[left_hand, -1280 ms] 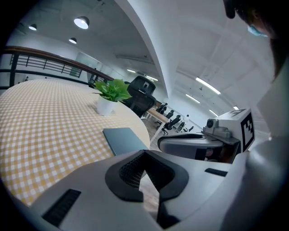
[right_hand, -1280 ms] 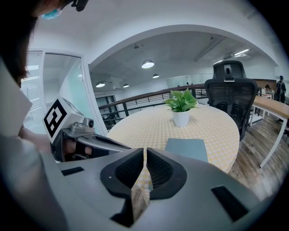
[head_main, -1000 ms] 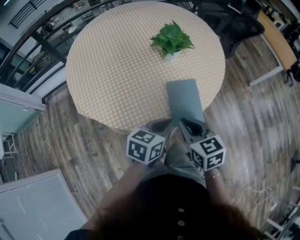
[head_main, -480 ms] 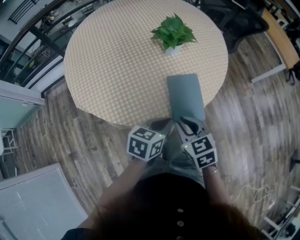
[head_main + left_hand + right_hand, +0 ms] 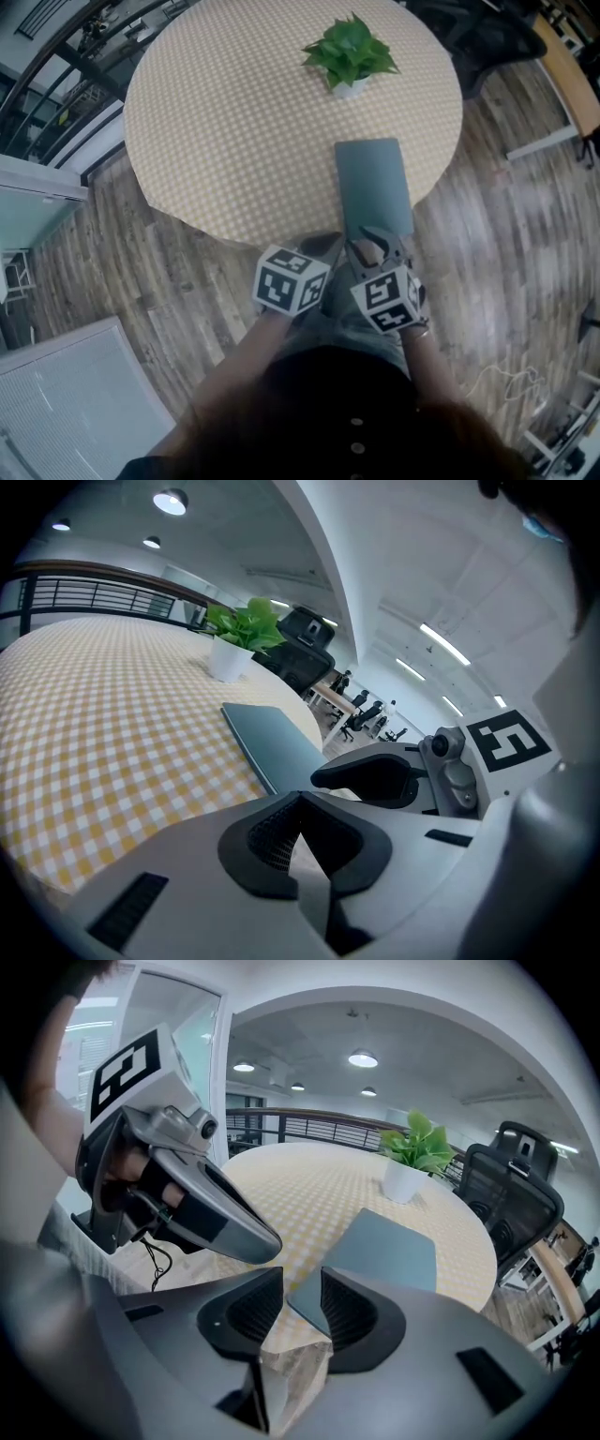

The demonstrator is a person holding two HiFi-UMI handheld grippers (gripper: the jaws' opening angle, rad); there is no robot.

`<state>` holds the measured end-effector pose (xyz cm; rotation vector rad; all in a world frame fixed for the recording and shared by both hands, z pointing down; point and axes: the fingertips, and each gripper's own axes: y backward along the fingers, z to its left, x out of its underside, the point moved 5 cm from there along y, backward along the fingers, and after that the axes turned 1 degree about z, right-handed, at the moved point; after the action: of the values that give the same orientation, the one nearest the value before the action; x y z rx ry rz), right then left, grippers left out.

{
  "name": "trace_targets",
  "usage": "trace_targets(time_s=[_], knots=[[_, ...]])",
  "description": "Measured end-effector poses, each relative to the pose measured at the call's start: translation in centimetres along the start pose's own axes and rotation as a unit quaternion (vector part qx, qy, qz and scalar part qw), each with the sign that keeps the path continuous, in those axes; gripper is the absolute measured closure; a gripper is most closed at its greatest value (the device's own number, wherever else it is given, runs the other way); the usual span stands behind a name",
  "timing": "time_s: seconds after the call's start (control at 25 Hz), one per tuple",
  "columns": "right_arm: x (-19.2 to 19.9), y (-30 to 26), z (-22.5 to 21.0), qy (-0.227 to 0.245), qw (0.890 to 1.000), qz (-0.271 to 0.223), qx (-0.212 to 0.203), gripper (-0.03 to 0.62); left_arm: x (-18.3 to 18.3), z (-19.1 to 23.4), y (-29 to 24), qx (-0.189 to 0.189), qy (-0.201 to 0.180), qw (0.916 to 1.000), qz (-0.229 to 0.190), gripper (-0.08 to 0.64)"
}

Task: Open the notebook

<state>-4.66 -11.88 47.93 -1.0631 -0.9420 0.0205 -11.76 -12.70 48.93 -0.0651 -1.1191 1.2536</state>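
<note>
A closed grey-blue notebook (image 5: 373,186) lies flat on the round table (image 5: 234,122) covered in yellow check, its short end at the table's near edge. Both grippers hover just in front of that end. My right gripper (image 5: 375,244) is open; its jaws have just been opening. In the right gripper view the notebook's (image 5: 384,1251) near corner shows in the gap of the right gripper (image 5: 302,1293), untouched by the pads. My left gripper (image 5: 328,247) sits beside it to the left, shut and empty. The left gripper view shows the left gripper (image 5: 300,799) and the notebook (image 5: 277,742) ahead to the right.
A potted green plant (image 5: 349,58) stands beyond the notebook, toward the table's far side. A black office chair (image 5: 469,37) is behind the table, a wooden desk (image 5: 562,84) at the far right. A railing (image 5: 309,1127) runs past the table. The floor is wood planks.
The right gripper has rolled and its jaws have spread apart. Both grippers have sunk a little in front of the notebook's near end. The notebook has not moved.
</note>
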Motion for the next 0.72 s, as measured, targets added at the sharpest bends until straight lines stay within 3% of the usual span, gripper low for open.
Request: trace_targets(time_s=[0.24, 0.72], knots=[[0.3, -1.0, 0.2, 0.024, 1.000, 0.010, 0.001, 0.474, 0.5, 0.6, -0.6, -0.001, 0.008, 0.9999, 0.011, 0.549], [1.6, -2.6, 0.9, 0.116, 0.992, 0.047, 0.030, 0.463, 1.8, 0.9, -1.2, -0.005, 0.025, 0.9995, 0.018, 0.549]])
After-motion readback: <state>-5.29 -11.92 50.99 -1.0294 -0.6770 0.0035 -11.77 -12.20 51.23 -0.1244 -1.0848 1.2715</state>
